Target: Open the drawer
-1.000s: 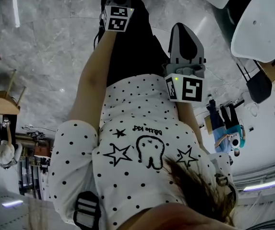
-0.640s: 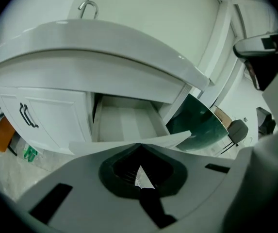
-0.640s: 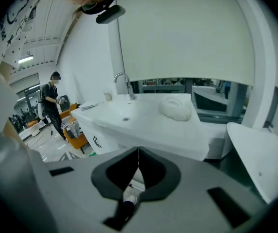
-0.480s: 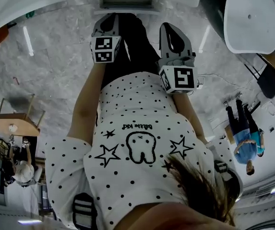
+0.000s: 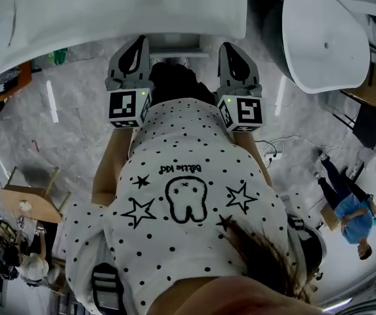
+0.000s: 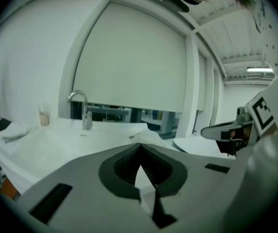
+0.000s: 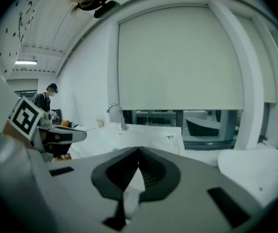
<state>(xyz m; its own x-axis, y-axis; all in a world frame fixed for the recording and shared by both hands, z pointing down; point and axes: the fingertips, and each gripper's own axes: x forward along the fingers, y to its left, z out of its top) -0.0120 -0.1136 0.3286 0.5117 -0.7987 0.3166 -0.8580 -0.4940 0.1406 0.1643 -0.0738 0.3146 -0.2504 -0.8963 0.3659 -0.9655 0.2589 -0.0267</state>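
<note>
Up they come: both grippers have risen since a second ago, when the left one hung well below the right, and now they sit side by side. The white counter (image 5: 109, 18) has slid into the top of the head view.

The left gripper (image 5: 138, 48) has its jaws pressed tight together, with nothing between the dark pads. It's the same on the right gripper (image 5: 231, 51), shut and empty. Both point out over the counter's top, toward the faucet (image 6: 83, 108) and the drawn roller blind (image 6: 129, 57) behind it. Each gripper shows in the other's view, level with it.

And the drawer? A pale panel (image 5: 178, 46) sits under the counter's front edge, between the two grippers. I can't tell for sure that it is the drawer. Neither gripper is on it.

Off to the right stands a bystander in blue (image 5: 355, 215).
</note>
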